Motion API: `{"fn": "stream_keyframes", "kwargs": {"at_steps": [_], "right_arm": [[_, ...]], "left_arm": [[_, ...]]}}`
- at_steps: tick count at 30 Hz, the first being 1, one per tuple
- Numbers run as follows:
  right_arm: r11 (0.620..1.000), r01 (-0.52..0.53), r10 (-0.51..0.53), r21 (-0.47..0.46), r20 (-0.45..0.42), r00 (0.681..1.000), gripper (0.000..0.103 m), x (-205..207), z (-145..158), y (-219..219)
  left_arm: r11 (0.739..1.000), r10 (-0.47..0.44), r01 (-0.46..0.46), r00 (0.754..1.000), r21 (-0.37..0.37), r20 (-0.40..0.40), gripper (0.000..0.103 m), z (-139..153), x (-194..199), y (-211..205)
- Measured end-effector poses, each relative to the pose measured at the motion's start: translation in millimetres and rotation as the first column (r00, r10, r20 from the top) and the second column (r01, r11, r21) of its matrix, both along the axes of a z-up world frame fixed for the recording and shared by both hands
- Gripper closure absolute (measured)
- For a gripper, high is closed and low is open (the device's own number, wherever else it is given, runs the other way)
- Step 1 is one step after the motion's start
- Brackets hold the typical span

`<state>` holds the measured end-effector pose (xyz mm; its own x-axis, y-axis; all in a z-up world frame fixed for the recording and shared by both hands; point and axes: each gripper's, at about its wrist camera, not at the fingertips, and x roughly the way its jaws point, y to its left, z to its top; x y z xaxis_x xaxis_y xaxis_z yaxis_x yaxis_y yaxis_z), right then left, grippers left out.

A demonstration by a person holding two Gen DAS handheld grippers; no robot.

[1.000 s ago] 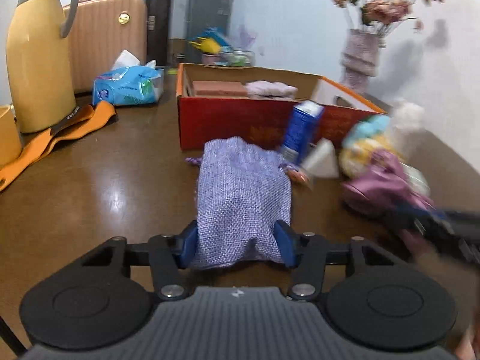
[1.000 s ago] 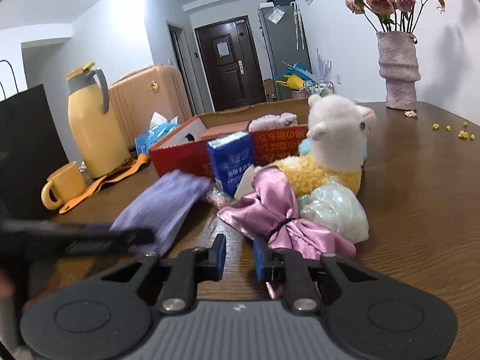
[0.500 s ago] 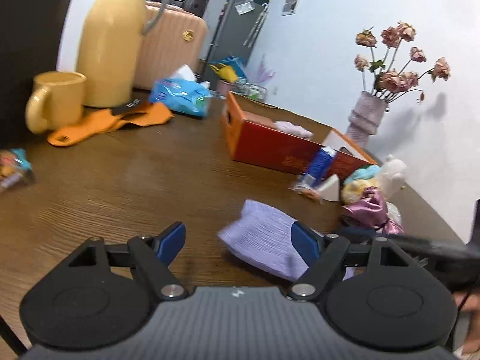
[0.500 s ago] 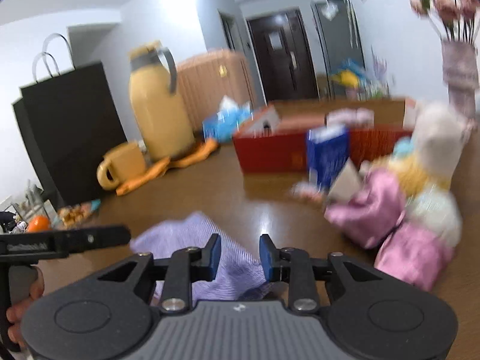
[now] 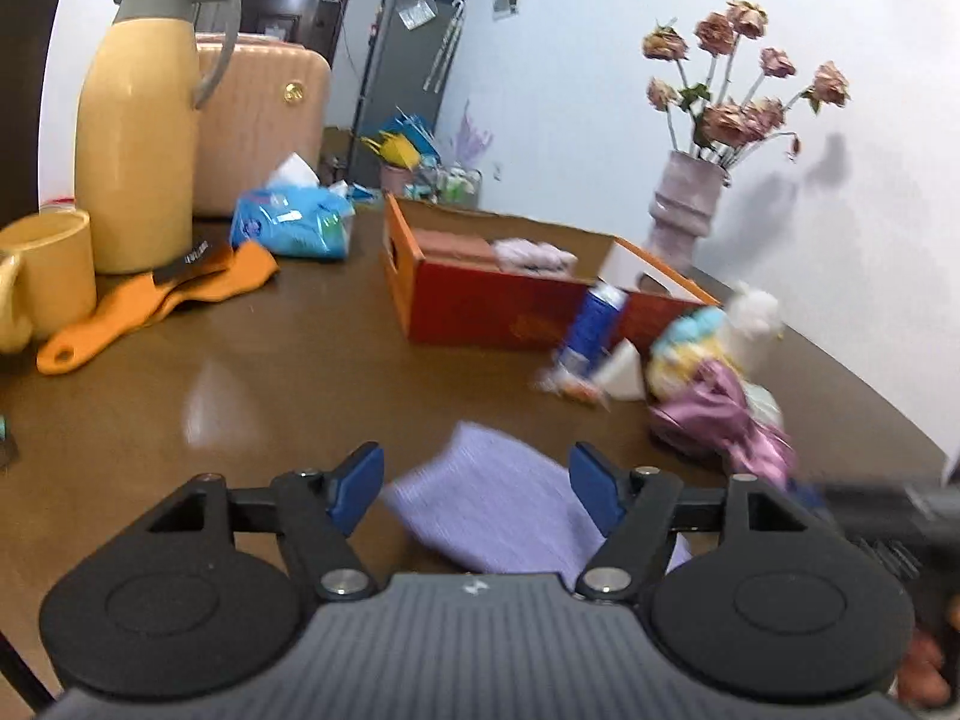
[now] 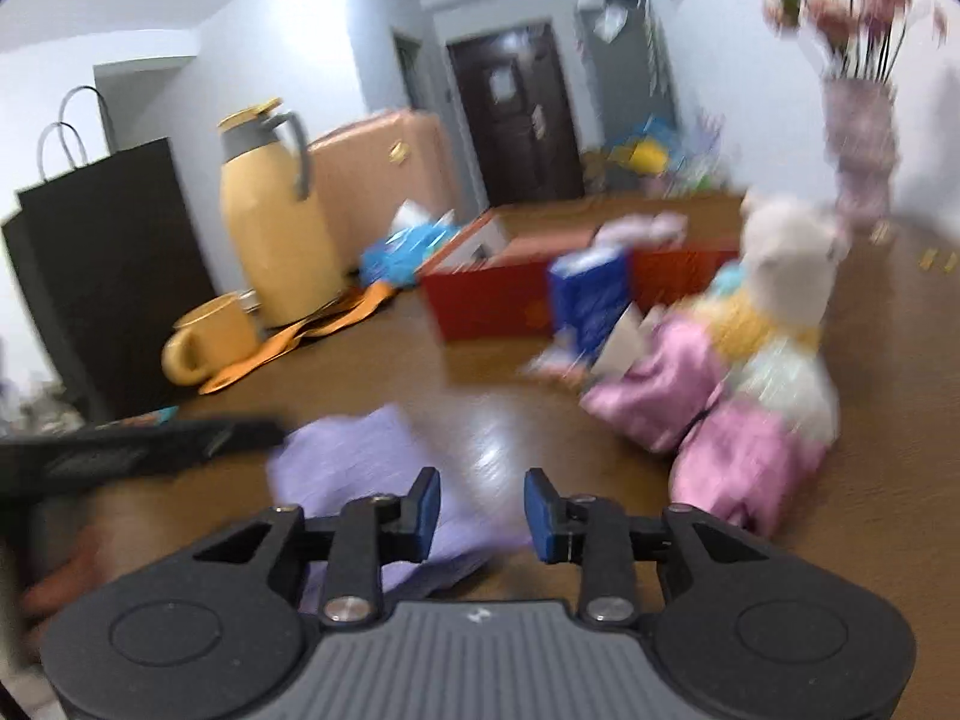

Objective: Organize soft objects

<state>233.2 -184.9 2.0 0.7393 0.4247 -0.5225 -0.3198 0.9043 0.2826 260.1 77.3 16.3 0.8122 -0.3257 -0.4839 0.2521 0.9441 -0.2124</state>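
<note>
Your left gripper point(image 5: 475, 483) is wide open, holding nothing; the lilac cloth point(image 5: 498, 510) lies flat on the desk point(image 5: 270, 372) between its fingers. Your right gripper point(image 6: 480, 510) is part open and empty, cloth just left of it. Red box point(image 5: 480, 294) holds one pale soft item so far. Left out beside it: plush toy point(image 6: 780, 264), pink satin bundle point(image 6: 690, 396), the cloth. Task looks early; most sorting remains.
</note>
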Motion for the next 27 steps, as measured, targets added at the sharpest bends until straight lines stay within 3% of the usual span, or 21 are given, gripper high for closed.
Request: {"fn": "stream_keyframes", "kwargs": {"at_steps": [2, 3, 6, 11, 13, 16, 17, 18, 20, 24, 27], "right_arm": [[0.997, -0.045, 0.050, 0.065, -0.070, 0.996, 0.071, -2, -7, 4], [0.995, -0.056, 0.063, 0.079, -0.090, 0.994, 0.069, -3, -11, 7], [0.996, -0.016, 0.025, 0.089, -0.107, 0.994, 0.062, -2, -22, 11], [0.994, 0.059, -0.052, 0.095, -0.076, 0.996, 0.061, 3, -26, 4], [0.995, 0.066, -0.061, 0.074, -0.062, 0.996, 0.061, 8, -27, 2], [0.998, 0.059, -0.058, 0.027, -0.038, 0.998, 0.071, 12, -30, 5], [0.999, 0.050, -0.050, -0.009, -0.024, 0.998, 0.072, 13, -30, 9], [0.998, 0.034, -0.034, -0.056, -0.004, 0.999, 0.072, 12, -30, 14], [0.985, 0.006, 0.000, -0.170, 0.037, 0.999, 0.070, 10, -30, 27], [0.975, 0.003, 0.011, -0.222, 0.062, 0.998, 0.078, 7, -29, 34], [0.971, -0.020, 0.037, -0.237, 0.070, 0.997, 0.091, 6, -28, 38]], "left_arm": [[1.000, 0.000, 0.000, 1.000, 0.004, -0.023, 0.036, -4, 14, -1], [1.000, 0.000, 0.000, 0.999, 0.001, -0.043, 0.045, -6, 19, -2], [0.999, -0.029, 0.027, 0.994, -0.029, -0.103, 0.052, -13, 21, -6], [0.996, -0.053, 0.042, 0.986, -0.076, -0.156, 0.051, -18, -8, -11], [0.997, -0.030, 0.019, 0.988, -0.071, -0.153, 0.044, -19, -15, -12], [0.997, 0.004, -0.015, 0.987, -0.071, -0.162, 0.042, -21, -12, -10], [0.997, 0.002, -0.014, 0.986, -0.073, -0.165, 0.050, -22, -12, -10], [0.997, -0.010, -0.004, 0.986, -0.083, -0.165, 0.067, -22, -11, -10], [0.996, -0.034, 0.020, 0.986, -0.085, -0.164, 0.080, -22, -9, -11], [0.998, -0.039, 0.029, 0.985, -0.059, -0.168, 0.090, -22, -10, -14], [0.996, -0.058, 0.045, 0.984, -0.078, -0.171, 0.092, -21, -10, -13]]}}
